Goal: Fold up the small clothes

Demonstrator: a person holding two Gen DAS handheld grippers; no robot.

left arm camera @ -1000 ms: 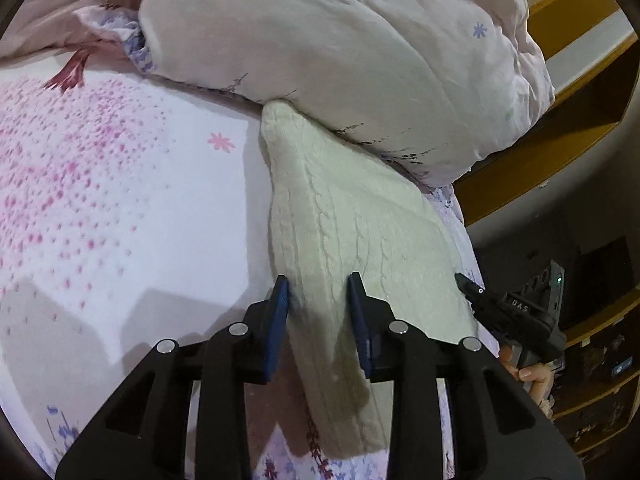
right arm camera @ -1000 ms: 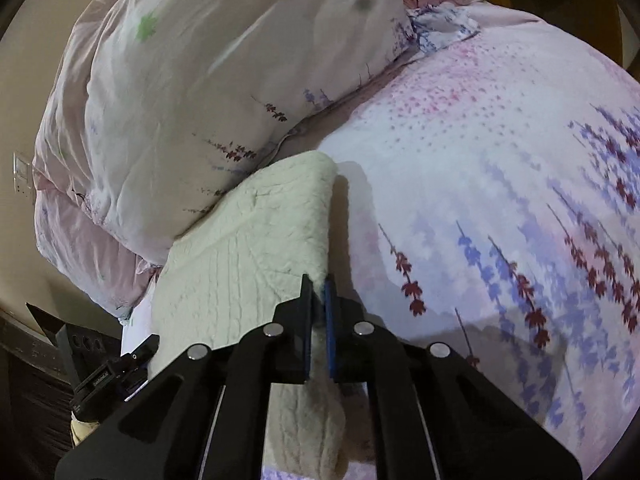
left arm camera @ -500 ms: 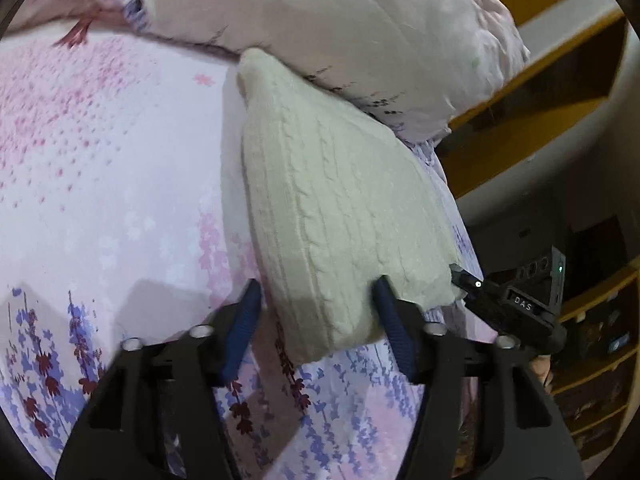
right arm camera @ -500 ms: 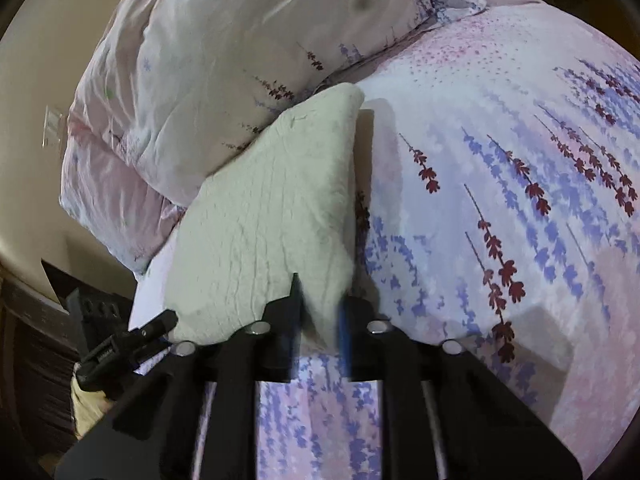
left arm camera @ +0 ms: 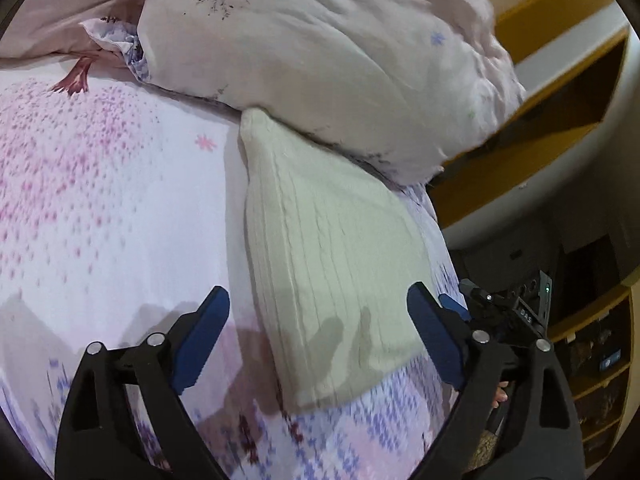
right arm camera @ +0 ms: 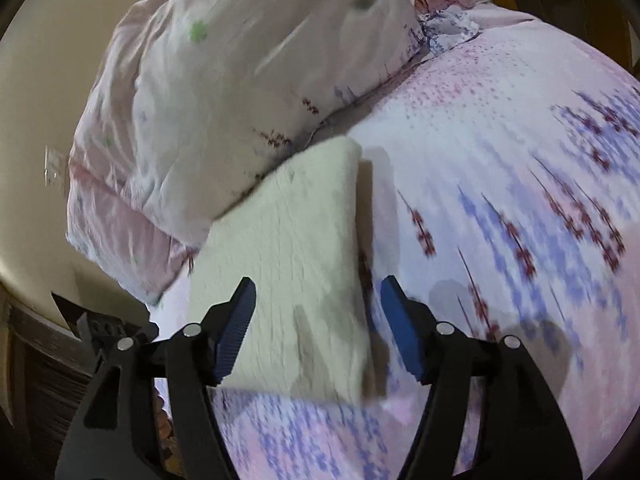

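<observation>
A cream cable-knit sweater (left arm camera: pixel 328 256), folded into a thick rectangle, lies flat on the floral bed sheet (left arm camera: pixel 100 208) with its far end against a pale pillow (left arm camera: pixel 320 60). It also shows in the right wrist view (right arm camera: pixel 296 272). My left gripper (left arm camera: pixel 318 312) is open wide, held above the sweater's near end, holding nothing. My right gripper (right arm camera: pixel 318 300) is open too, above the sweater's near right edge, empty. The right gripper (left arm camera: pixel 504 316) also shows at the sweater's right side in the left wrist view.
The pillow (right arm camera: pixel 248 80) and rumpled pink bedding (right arm camera: pixel 120 208) are stacked at the head of the bed. The bed edge (left arm camera: pixel 444 264) drops off beside the sweater. A yellow wooden shelf (left arm camera: pixel 560 92) and dark cubbies (left arm camera: pixel 600 360) stand beyond it.
Both grippers let go of the sweater and opened wide. They drew back and up from it. The sweater now lies flat on the bed.
</observation>
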